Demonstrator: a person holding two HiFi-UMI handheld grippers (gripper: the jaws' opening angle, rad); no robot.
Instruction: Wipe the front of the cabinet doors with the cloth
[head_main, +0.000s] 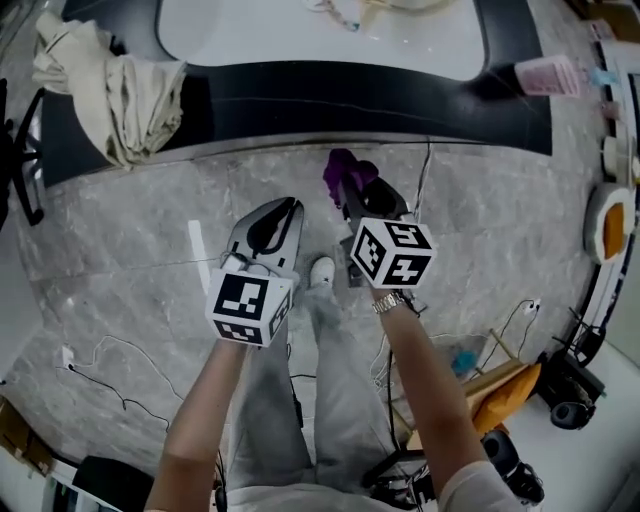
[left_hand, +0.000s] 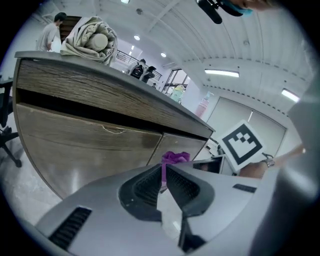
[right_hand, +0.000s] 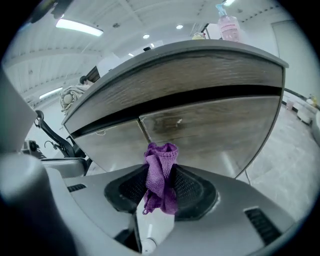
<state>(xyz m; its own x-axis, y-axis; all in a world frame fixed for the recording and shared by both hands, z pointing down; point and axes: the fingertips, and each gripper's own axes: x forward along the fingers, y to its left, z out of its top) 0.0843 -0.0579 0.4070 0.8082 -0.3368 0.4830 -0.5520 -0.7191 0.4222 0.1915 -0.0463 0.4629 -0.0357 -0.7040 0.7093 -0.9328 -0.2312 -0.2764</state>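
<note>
A purple cloth (right_hand: 161, 176) is pinched in my right gripper (right_hand: 161, 186), bunched above the jaws; from the head view the purple cloth (head_main: 343, 173) points toward the cabinet. The wood-grain cabinet doors (right_hand: 210, 130) stand a short way ahead under a dark recess and grey countertop, with the seam between two doors (right_hand: 144, 131) right behind the cloth. My left gripper (head_main: 272, 228) is held to the left of the right one, jaws together and empty. In the left gripper view the cabinet doors (left_hand: 85, 145) run left to right, with the cloth (left_hand: 175, 157) peeking beyond the left gripper (left_hand: 163, 176).
A beige bundle of fabric (head_main: 105, 85) lies on the countertop at the left. A pink bottle (head_main: 550, 75) stands at the counter's right end. Cables (head_main: 110, 365), a black chair (head_main: 20, 160) and gear (head_main: 560, 390) sit on the grey marble floor around me.
</note>
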